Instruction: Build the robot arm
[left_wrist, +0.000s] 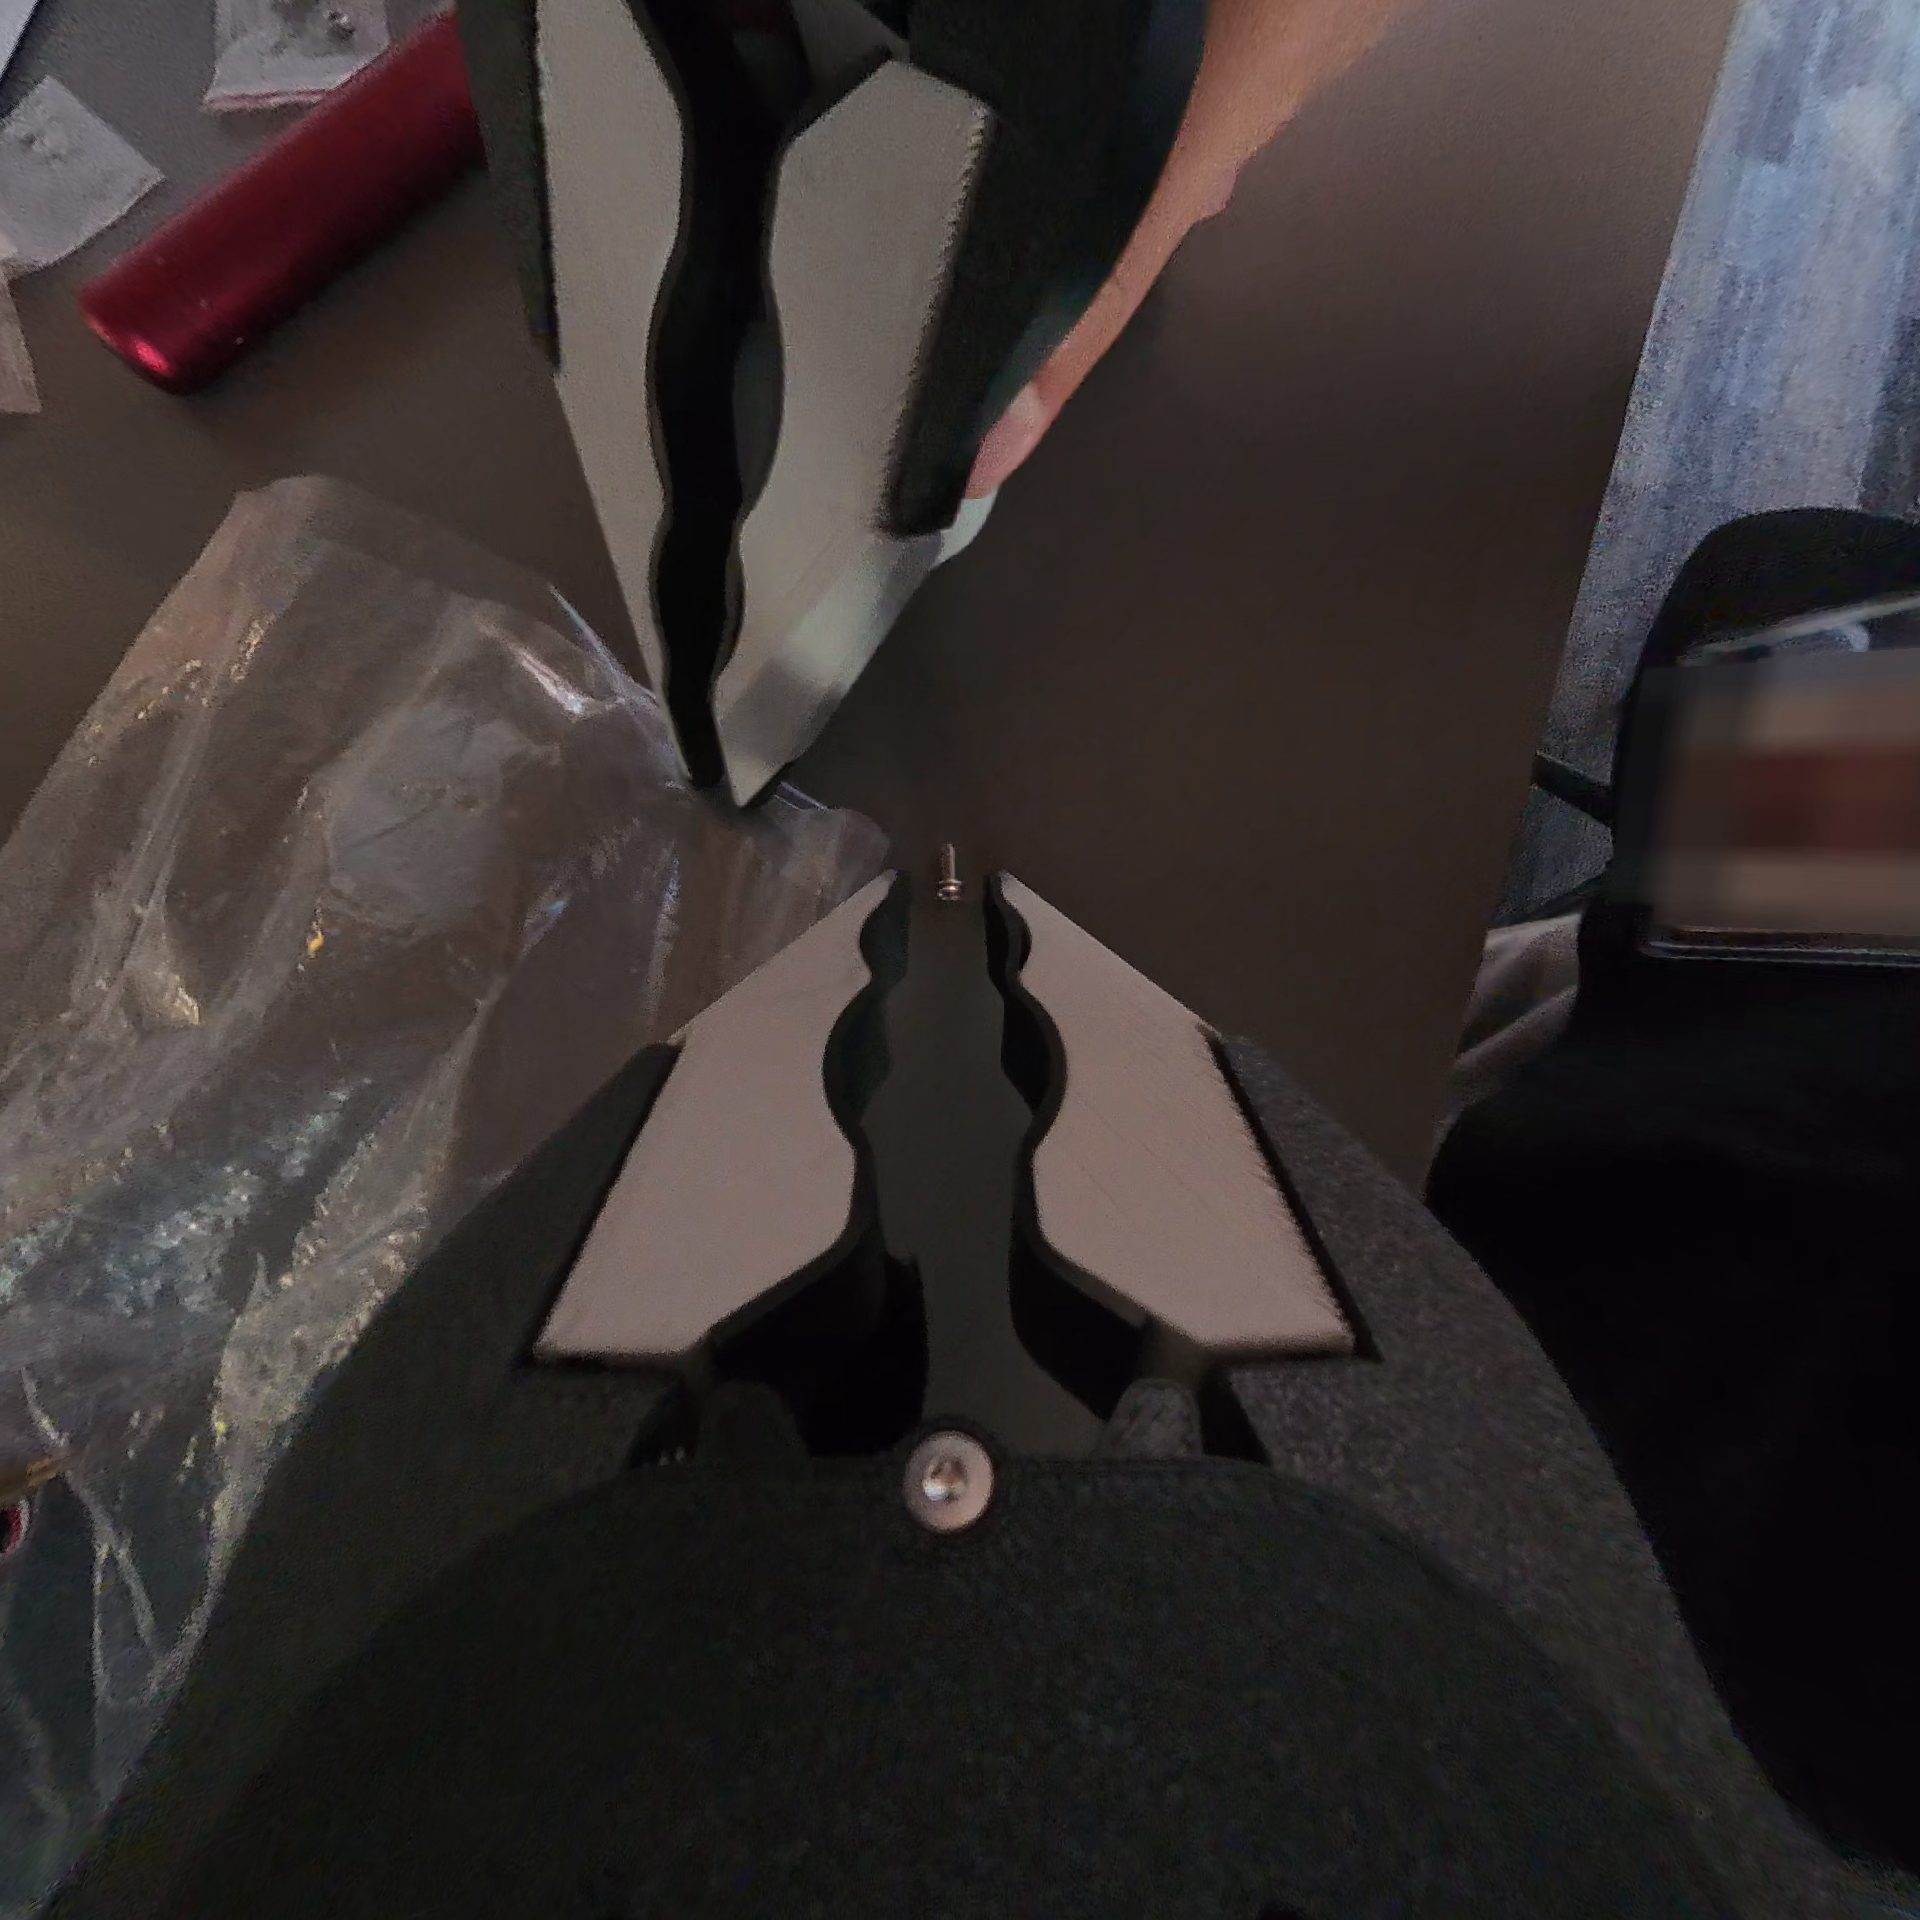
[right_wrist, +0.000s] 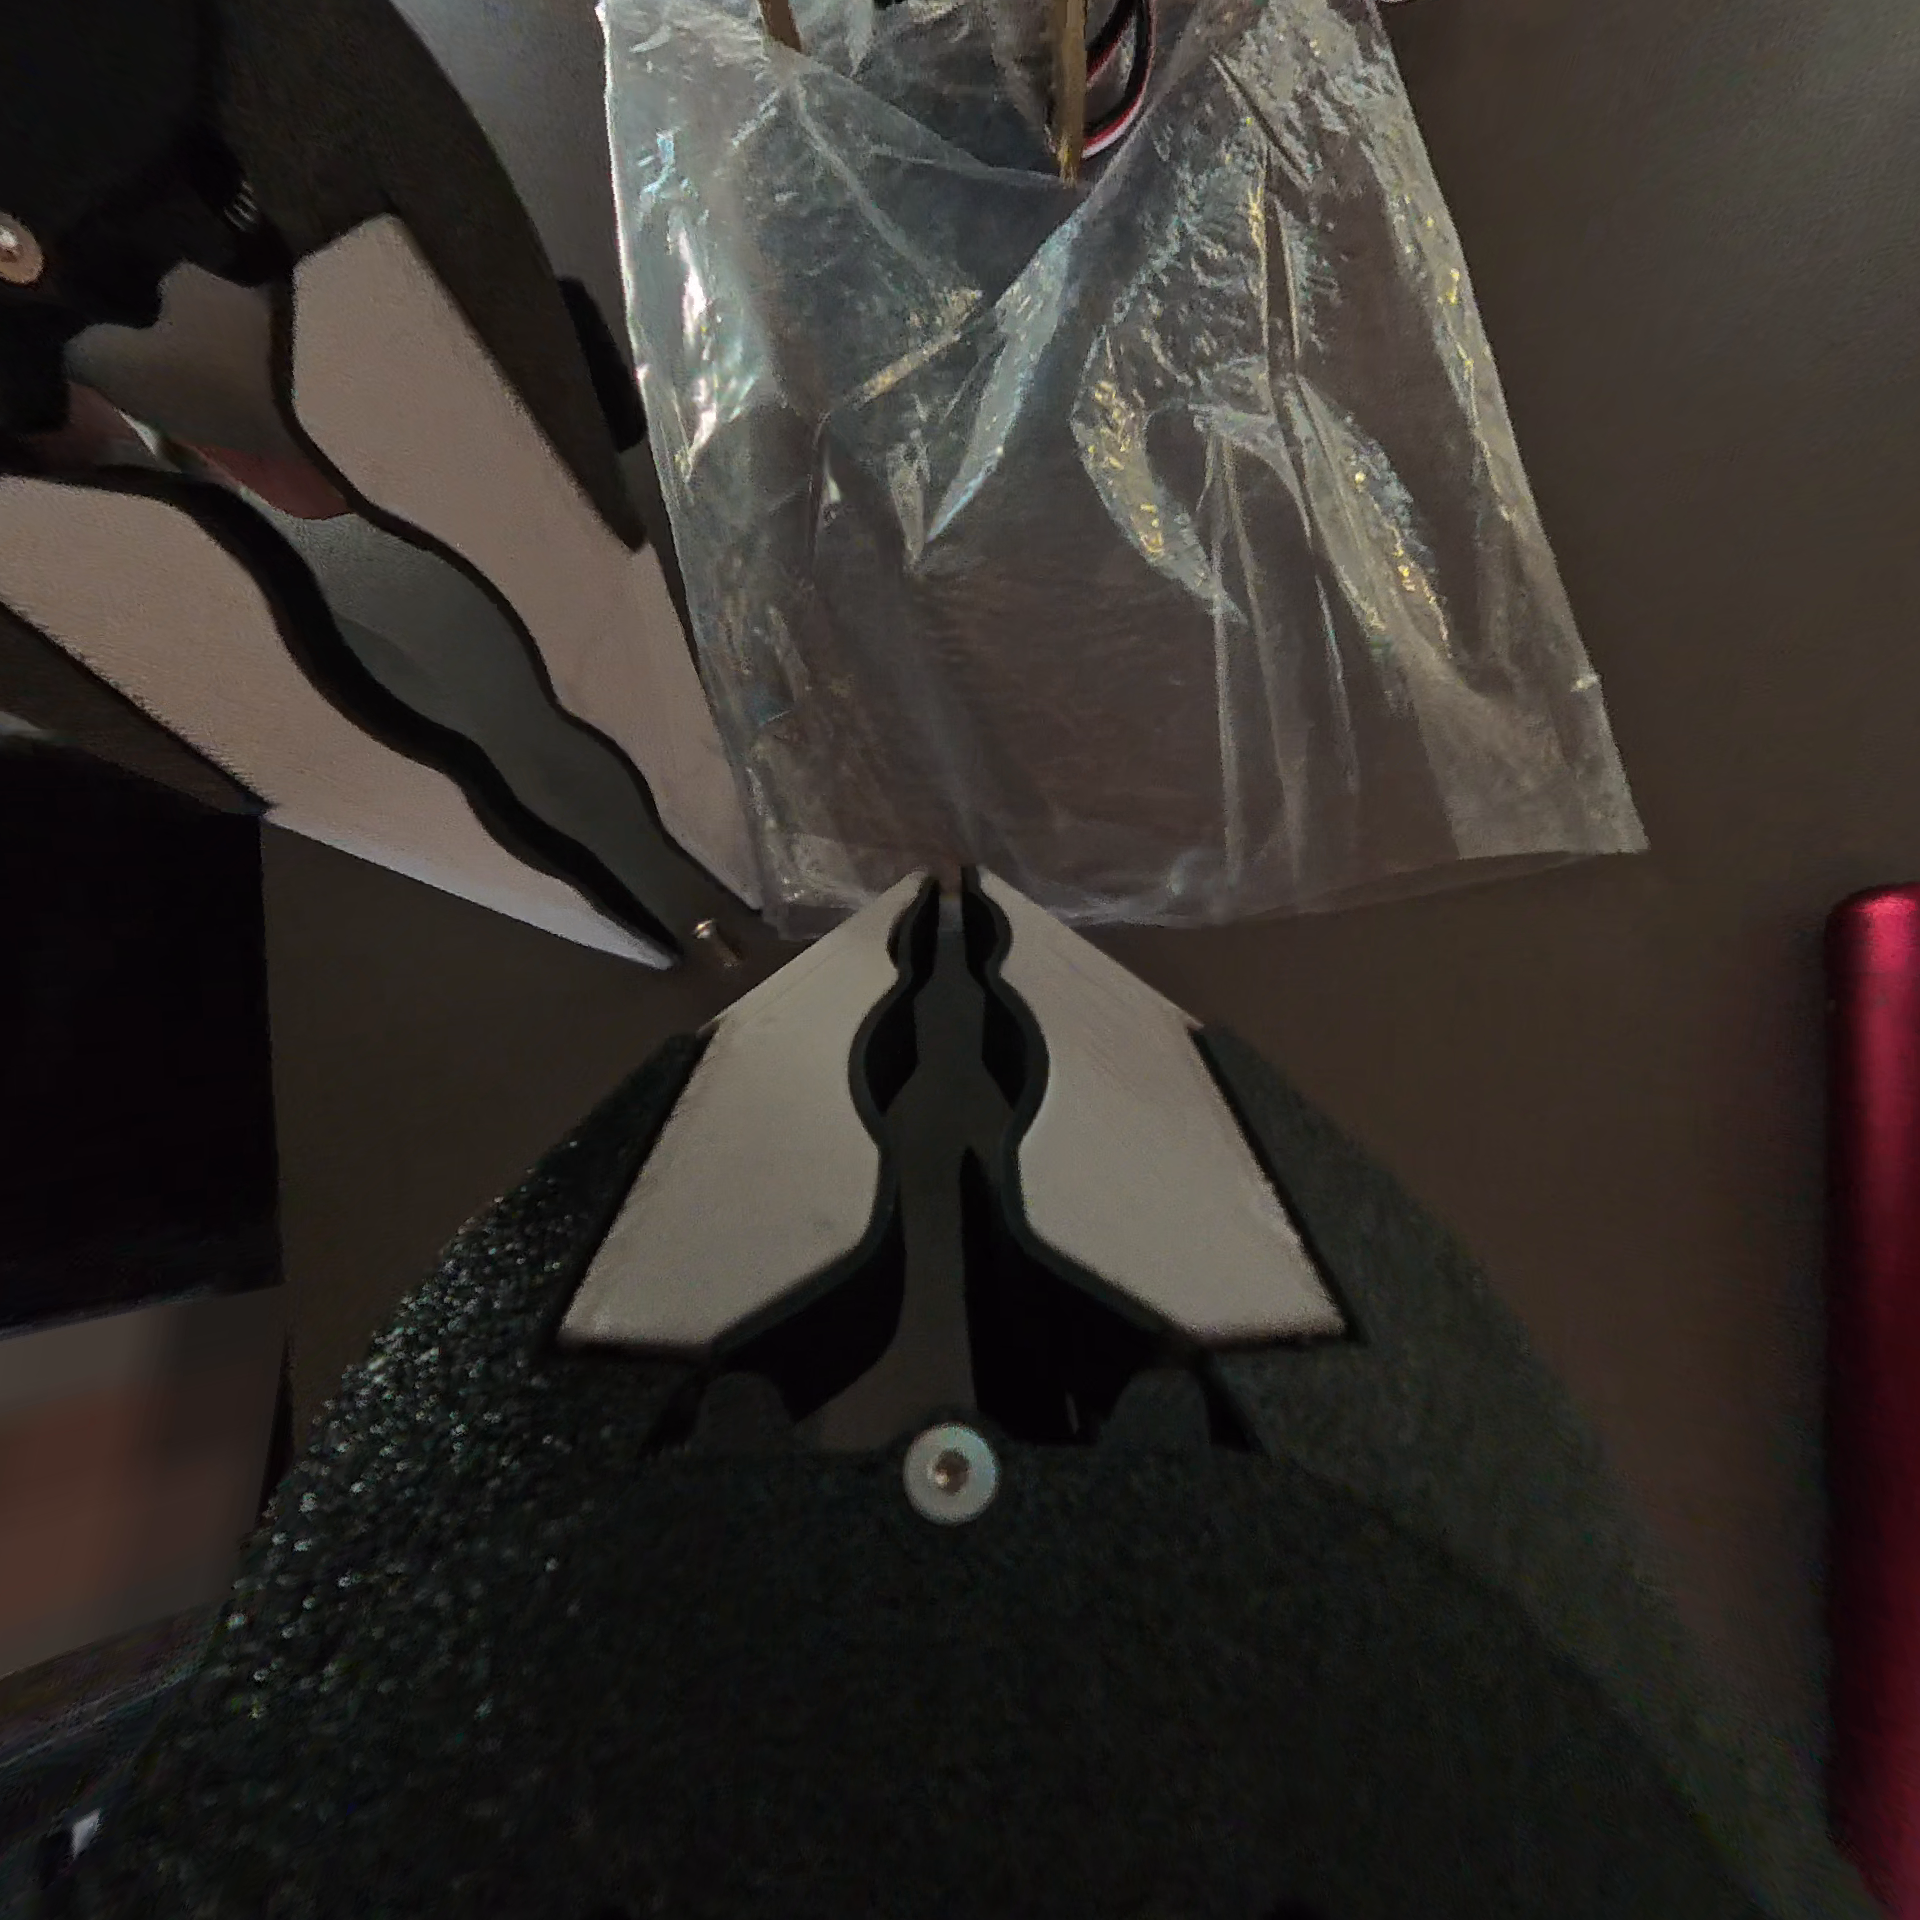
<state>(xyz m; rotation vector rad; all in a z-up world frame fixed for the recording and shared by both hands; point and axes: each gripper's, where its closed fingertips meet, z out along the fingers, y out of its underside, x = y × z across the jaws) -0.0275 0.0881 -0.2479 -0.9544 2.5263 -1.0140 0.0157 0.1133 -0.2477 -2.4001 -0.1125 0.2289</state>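
Observation:
A small silver screw lies on the brown table, just ahead of my left gripper. That gripper is open, with a narrow gap between its fingertips, and the screw sits in line with the gap. My right gripper is shut on the near edge of a clear plastic bag. In the left wrist view it comes down from the top, pinching the bag beside the screw. The right wrist view shows the left gripper at the left with the screw at its tip.
A dark red cylinder lies on the table at the back left, and shows at the right edge of the right wrist view. Papers lie beyond it. The table's edge runs down the right. A hand holds the right gripper. Across from one pair of fingers to the other is roughly 5 centimetres.

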